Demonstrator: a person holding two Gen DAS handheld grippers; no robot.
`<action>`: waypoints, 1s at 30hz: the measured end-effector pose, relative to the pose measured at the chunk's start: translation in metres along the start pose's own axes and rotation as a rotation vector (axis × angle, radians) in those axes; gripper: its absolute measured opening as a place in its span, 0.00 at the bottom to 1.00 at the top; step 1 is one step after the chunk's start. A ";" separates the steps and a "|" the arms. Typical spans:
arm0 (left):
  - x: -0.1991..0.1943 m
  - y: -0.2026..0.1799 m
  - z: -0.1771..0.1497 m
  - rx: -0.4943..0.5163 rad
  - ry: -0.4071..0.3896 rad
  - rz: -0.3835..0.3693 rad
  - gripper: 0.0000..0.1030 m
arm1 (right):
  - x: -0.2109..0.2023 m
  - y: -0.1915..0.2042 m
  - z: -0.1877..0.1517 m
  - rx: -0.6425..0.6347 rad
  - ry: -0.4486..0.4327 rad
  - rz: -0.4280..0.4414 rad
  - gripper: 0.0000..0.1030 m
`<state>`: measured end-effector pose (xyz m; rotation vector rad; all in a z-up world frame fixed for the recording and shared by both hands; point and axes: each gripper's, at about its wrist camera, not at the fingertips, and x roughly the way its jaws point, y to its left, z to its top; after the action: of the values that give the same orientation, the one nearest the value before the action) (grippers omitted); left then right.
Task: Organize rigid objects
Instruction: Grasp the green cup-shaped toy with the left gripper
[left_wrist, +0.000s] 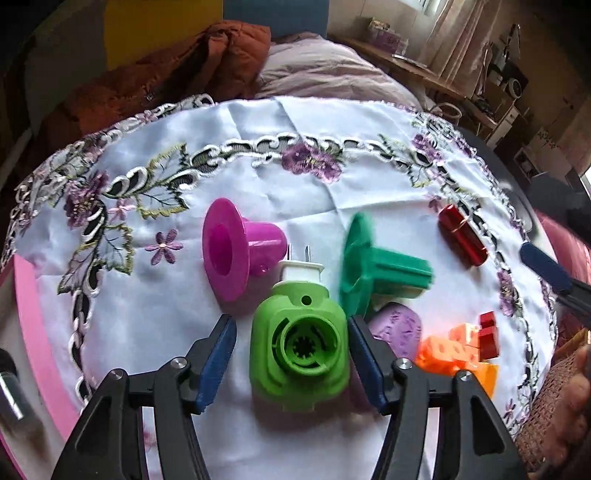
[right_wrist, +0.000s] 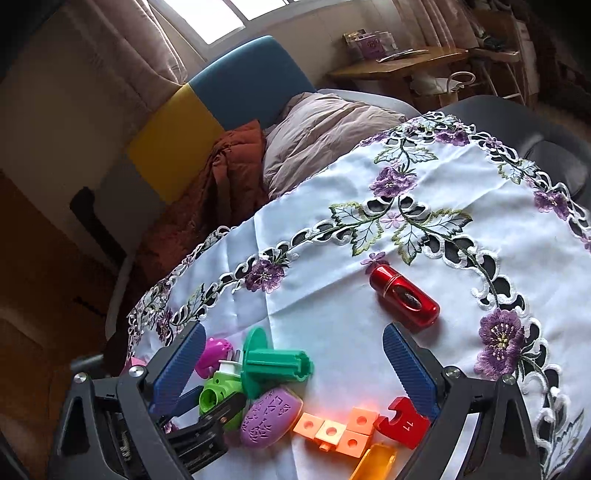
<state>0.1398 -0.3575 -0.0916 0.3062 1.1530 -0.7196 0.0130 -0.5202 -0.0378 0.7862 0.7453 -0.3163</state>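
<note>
Lying between the left gripper (left_wrist: 291, 328) open jaws, green plug-in device (left_wrist: 299, 350)

green spool (left_wrist: 373, 266): motion-blurred, edges smeared.
purple oval piece (left_wrist: 397, 325): mostly hidden behind a blue finger pad.
yellow block (right_wrist: 373, 463): cut off by bottom edge.
magenta funnel (right_wrist: 216, 352): partly hidden behind left pad.
</note>
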 end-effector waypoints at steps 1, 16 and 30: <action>0.004 0.002 -0.001 0.003 0.008 -0.005 0.52 | 0.001 0.000 0.000 -0.003 0.002 -0.003 0.95; -0.048 -0.017 -0.110 0.080 -0.100 0.049 0.51 | 0.010 -0.003 -0.004 -0.001 0.050 -0.037 0.95; -0.051 -0.020 -0.140 0.098 -0.218 0.052 0.51 | 0.039 0.019 -0.025 -0.147 0.184 -0.085 0.95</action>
<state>0.0145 -0.2747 -0.0978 0.3307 0.9019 -0.7455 0.0384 -0.4879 -0.0675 0.6515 0.9656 -0.2644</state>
